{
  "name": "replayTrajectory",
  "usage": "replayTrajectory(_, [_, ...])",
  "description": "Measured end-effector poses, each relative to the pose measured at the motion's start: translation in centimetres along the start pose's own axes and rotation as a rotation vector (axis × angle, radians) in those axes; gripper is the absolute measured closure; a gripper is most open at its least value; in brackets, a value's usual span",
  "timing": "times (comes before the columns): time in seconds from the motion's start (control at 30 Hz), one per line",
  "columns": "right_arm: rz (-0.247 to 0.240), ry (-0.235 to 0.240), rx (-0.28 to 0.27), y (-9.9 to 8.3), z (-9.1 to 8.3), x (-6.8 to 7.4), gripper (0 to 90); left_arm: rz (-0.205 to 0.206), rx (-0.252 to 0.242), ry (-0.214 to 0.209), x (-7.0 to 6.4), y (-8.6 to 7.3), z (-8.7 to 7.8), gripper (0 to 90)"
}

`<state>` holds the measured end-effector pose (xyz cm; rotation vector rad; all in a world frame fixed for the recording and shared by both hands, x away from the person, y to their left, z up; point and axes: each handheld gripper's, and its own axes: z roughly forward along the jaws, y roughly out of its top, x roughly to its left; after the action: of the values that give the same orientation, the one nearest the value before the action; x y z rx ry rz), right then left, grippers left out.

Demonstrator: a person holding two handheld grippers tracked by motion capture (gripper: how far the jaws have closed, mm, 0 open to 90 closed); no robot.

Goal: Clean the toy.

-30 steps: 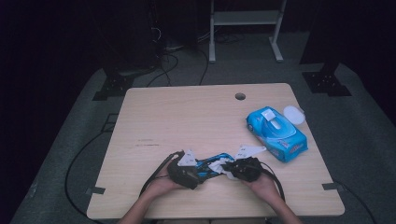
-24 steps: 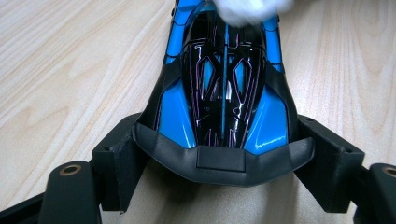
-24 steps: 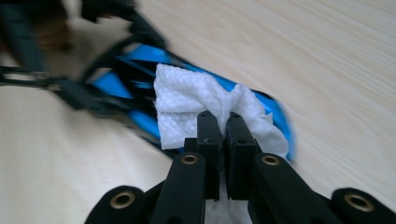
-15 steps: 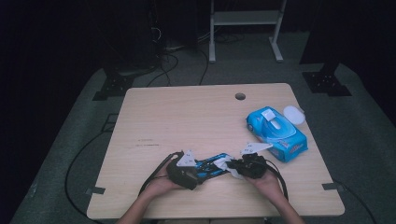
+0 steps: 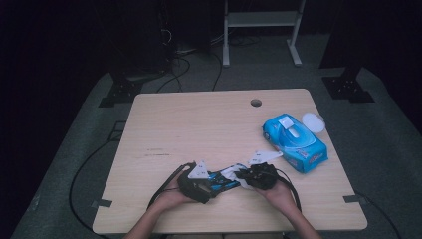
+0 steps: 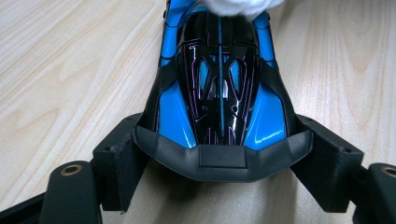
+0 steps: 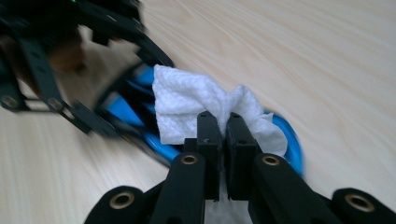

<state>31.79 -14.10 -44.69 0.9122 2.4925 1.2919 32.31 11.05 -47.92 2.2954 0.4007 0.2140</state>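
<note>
Left gripper view: a blue and black toy car (image 6: 219, 88) is seen clamped by its rear end between the jaws of the left hand-held gripper (image 6: 219, 161), with its wheels on the desk (image 6: 70, 70) near the front edge. The right hand-held gripper (image 7: 223, 135) is closed on a folded white wipe (image 7: 196, 109), which is pressed against the car's far end. The car is judged to be light, stiff, glossy plastic, so slipping under a sideways push is likely; a hold across the broad rear, as made now, seems soundest, while thin trim is best left alone. The wipe is soft and limp, and is best pinched at a bunched fold so that a pad hangs free. A blue wipe pack (image 5: 294, 142) lies well apart, at the desk's right side.
</note>
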Motion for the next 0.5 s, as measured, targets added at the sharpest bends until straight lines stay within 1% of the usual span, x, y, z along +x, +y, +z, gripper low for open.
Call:
replayTrajectory(0.03, [-0.009, 0.005, -0.002, 0.5, 0.3, 0.3, 85.5, 0.004, 0.004, 0.0, 0.0, 0.0, 0.0, 24.1])
replayTrajectory(0.07, [-0.041, -0.005, 0.009, 1.0, 0.8, 0.4, 85.5, 0.004, 0.004, 0.002, 0.0, 0.0, -0.1, 24.1])
replayTrajectory(0.13, [-0.059, -0.033, 0.026, 1.2, 1.3, 0.1, 85.5, 0.009, 0.005, 0.004, -0.1, -0.1, -0.2, 24.1])
replayTrajectory(0.2, [-0.082, -0.112, 0.082, 0.8, 1.9, -0.9, 85.6, 0.008, 0.008, 0.001, 0.0, -0.1, -0.2, 24.1])
replayTrajectory(0.23, [-0.085, -0.137, 0.087, 0.5, 1.8, -1.5, 85.7, 0.012, 0.008, 0.0, 0.0, -0.1, -0.2, 24.1])
replayTrajectory(0.27, [-0.029, -0.114, 0.081, 0.3, 1.5, -2.1, 85.7, 0.013, 0.005, -0.002, 0.0, -0.1, -0.2, 24.1])
replayTrajectory(0.3, [0.004, -0.112, 0.089, 0.2, 1.3, -2.6, 85.7, 0.009, 0.003, -0.003, 0.0, -0.1, -0.1, 24.1])
replayTrajectory(0.33, [-0.003, -0.124, 0.093, 0.2, 1.2, -2.7, 85.6, 0.01, 0.0, -0.004, 0.0, -0.1, 0.0, 24.1])
replayTrajectory(0.37, [0.003, -0.123, 0.091, 0.2, 1.2, -2.6, 85.7, 0.012, 0.0, -0.004, 0.0, 0.0, 0.0, 24.1])
replayTrajectory(0.4, [0.001, -0.107, 0.08, 0.4, 1.4, -2.3, 85.7, 0.007, -0.002, -0.002, 0.0, 0.1, 0.1, 24.1])
replayTrajectory(0.47, [-0.019, -0.067, 0.053, 1.0, 2.1, -1.3, 85.6, 0.014, 0.007, 0.001, 0.0, 0.1, 0.0, 24.1])
replayTrajectory(0.5, [-0.016, -0.046, 0.049, 1.3, 2.4, -1.1, 85.6, 0.013, 0.004, 0.003, -0.1, 0.0, 0.0, 24.1])
